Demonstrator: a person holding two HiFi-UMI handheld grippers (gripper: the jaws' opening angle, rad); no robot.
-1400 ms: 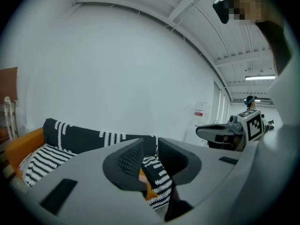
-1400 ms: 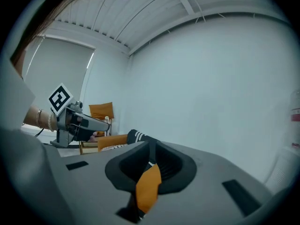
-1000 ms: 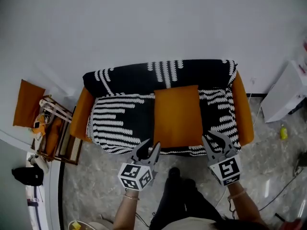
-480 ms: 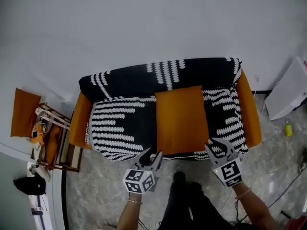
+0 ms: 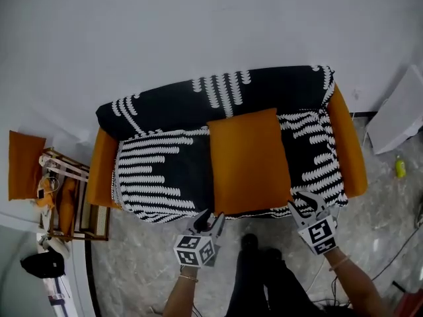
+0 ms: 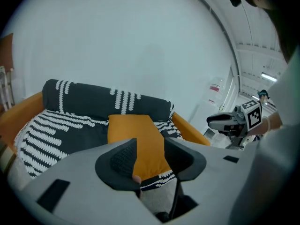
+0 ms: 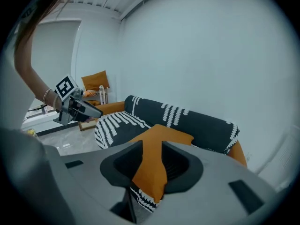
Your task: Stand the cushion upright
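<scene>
An orange cushion (image 5: 248, 160) lies flat on the seat of a sofa (image 5: 172, 107) draped in a black-and-white cover. It reaches from the backrest to the seat's front edge. My left gripper (image 5: 210, 219) hovers just off the cushion's front left corner, and its jaws are opening with nothing between them. My right gripper (image 5: 305, 202) is beside the front right corner, its jaws also opening and empty. The left gripper view shows the cushion (image 6: 133, 132) beyond the open gripper (image 6: 150, 156). In the right gripper view the cushion (image 7: 157, 142) lies ahead of the open gripper (image 7: 152, 162).
A wooden rack (image 5: 66, 200) with another orange cushion (image 5: 25, 165) stands left of the sofa. A white unit (image 5: 400, 107) and a yellow bottle (image 5: 400, 167) are on the floor at the right. The person's legs (image 5: 258, 276) are close to the sofa front.
Both grippers have sunk toward the sofa's front edge, beside the cushion's front corners, and their jaws have spread wider. The cushion has not moved.
</scene>
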